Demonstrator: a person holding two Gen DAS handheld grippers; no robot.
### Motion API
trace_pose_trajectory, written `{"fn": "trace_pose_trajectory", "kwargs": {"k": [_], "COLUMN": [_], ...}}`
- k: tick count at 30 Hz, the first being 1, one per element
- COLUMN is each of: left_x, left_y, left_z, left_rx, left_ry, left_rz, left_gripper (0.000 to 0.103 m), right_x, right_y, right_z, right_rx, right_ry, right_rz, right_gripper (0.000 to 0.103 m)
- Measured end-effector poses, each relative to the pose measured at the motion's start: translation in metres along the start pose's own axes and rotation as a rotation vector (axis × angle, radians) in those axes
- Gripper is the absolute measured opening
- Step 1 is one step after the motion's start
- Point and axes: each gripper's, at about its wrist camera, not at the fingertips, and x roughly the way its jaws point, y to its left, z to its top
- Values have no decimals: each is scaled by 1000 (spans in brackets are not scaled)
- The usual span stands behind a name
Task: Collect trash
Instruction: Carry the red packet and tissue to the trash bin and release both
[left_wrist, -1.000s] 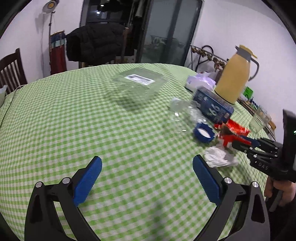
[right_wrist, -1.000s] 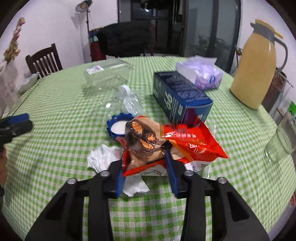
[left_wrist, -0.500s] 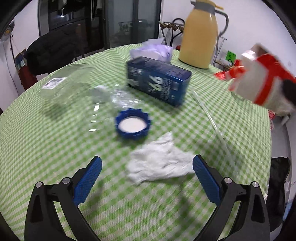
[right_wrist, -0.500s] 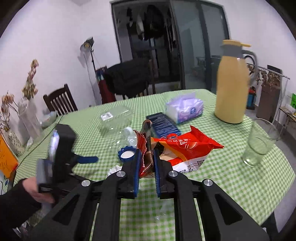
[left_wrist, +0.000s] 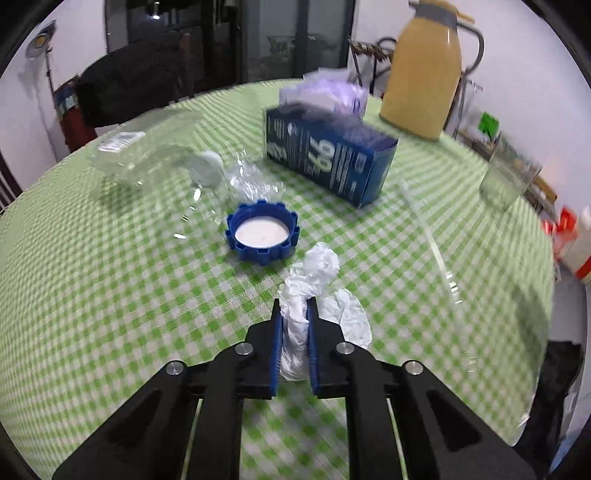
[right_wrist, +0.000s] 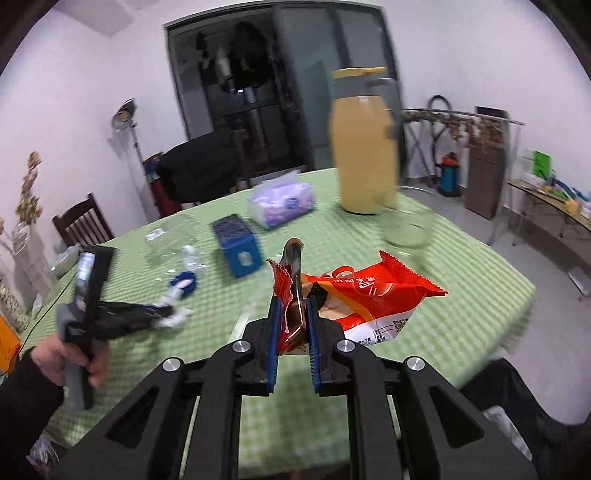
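My left gripper (left_wrist: 293, 314) is shut on a crumpled white tissue (left_wrist: 314, 291) lying on the green checked tablecloth (left_wrist: 110, 295). A blue bottle cap (left_wrist: 263, 232) sits just beyond it, with a crushed clear plastic bottle (left_wrist: 221, 177) behind. My right gripper (right_wrist: 292, 310) is shut on a red snack wrapper (right_wrist: 369, 302) and holds it above the table. In the right wrist view, the left gripper (right_wrist: 166, 317) shows at left with the tissue (right_wrist: 173, 317).
A blue carton (left_wrist: 328, 162), purple tissue pack (left_wrist: 332, 96), yellow thermos (left_wrist: 421, 74) and drinking glass (left_wrist: 509, 177) stand on the table's far side. A clear plastic box (left_wrist: 125, 155) lies at left. A black bag (right_wrist: 535, 406) sits below the table edge.
My left gripper has closed on the white tissue. My right gripper has carried the wrapper higher and back from the table.
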Motion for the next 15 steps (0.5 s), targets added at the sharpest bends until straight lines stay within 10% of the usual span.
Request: {"fn": "trace_pose_trajectory", "kwargs": {"k": [9,15], "left_x": [-82,-86], "left_y": [-79,-200], "left_z": [0,-30], "left_rx": [83,261], "left_ry": [-145,-72], "left_rz": [-181,-425], "left_gripper": [9,9], "right_x": [-59,-71], "right_y": [-118,-177], "right_z": [-67,-138], "right_rx": [242,424], "right_ry": [67,182], "right_rz": [-182,-230], "right_gripper": [14,14]}}
